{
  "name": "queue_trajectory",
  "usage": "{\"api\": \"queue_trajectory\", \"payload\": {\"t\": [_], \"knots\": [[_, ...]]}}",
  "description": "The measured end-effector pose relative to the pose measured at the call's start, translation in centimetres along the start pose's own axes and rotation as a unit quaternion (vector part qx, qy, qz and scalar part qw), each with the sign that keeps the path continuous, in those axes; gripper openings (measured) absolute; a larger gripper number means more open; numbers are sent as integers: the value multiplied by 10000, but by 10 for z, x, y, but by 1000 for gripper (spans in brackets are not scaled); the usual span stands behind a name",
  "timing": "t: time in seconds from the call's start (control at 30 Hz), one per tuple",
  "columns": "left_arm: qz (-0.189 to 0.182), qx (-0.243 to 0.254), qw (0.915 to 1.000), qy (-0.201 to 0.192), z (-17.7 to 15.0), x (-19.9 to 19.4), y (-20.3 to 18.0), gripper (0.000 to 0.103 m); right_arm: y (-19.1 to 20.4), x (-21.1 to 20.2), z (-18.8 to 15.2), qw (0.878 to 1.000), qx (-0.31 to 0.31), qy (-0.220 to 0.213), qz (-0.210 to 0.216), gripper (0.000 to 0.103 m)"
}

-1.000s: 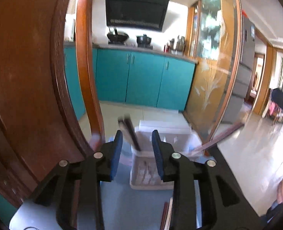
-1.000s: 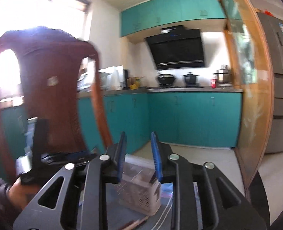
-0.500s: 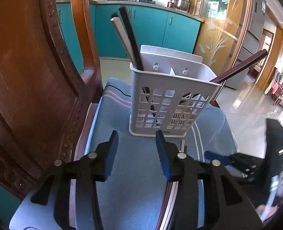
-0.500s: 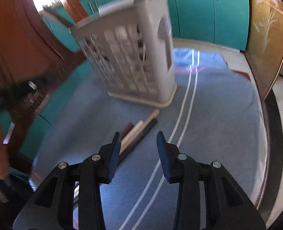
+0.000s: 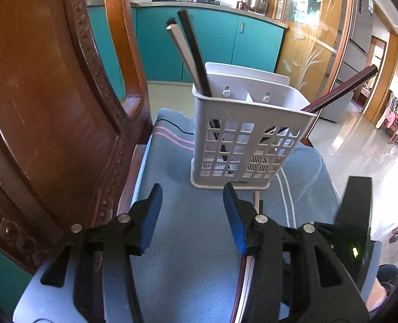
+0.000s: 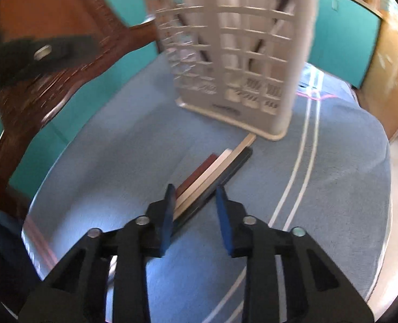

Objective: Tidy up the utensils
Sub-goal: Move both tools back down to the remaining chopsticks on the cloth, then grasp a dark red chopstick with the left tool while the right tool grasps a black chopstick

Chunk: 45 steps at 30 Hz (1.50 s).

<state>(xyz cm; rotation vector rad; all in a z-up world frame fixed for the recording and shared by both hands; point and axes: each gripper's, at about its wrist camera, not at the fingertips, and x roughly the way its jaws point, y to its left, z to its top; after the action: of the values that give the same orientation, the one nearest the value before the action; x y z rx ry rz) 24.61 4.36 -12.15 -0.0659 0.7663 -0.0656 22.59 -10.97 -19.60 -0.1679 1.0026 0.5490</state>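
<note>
Right gripper (image 6: 195,204) over chopsticks (image 6: 212,175)

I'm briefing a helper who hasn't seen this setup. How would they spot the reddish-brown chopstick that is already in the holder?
Find the blue cloth on the wooden chair seat; the white slotted utensil holder stands on it. The reddish-brown chopstick sits in the holder's right compartment, leaning far out to the right. The pale chopstick and black chopstick stand steeper on the left side.

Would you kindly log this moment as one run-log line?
left tool: open, empty | right tool: closing around loose chopsticks, no grip seen | holder: upright on cloth, three sticks inside
</note>
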Motion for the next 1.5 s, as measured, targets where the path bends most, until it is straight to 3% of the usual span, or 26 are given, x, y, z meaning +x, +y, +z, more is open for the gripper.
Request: {"api": "queue_trajectory", "payload": {"t": [0.2, 0.3, 0.6, 0.9, 1.07, 1.17, 1.33, 1.5], "knots": [[20, 28, 10000, 61, -3, 0, 0, 50, -14, -13, -18, 9990, -164, 410, 100, 25], [31, 65, 9999, 107, -4, 2, -1, 51, -24, -18, -22, 9986, -196, 463, -141, 25], [44, 161, 9997, 157, -5, 5, -7, 54, -41, -20, -24, 9990, 133, 135, -406, 28], [51, 223, 9995, 197, -7, 6, -9, 56, -40, -9, -16, 9984, 62, 233, -509, 28], [70, 278, 9993, 249, -8, 10, -11, 58, -27, -6, -20, 9977, -249, 296, -551, 18], [54, 361, 9985, 413, -11, 17, -14, 58, -31, -8, -20, 9968, -234, 308, -700, 18], [-428, 264, 9921, 1152, -26, 48, -20, 58, -40, -16, -20, 9970, -97, 238, -729, 18], [-515, 607, 9856, 1493, -41, 68, -40, 58, -47, -26, -20, 9972, 70, 164, -720, 19]]}}
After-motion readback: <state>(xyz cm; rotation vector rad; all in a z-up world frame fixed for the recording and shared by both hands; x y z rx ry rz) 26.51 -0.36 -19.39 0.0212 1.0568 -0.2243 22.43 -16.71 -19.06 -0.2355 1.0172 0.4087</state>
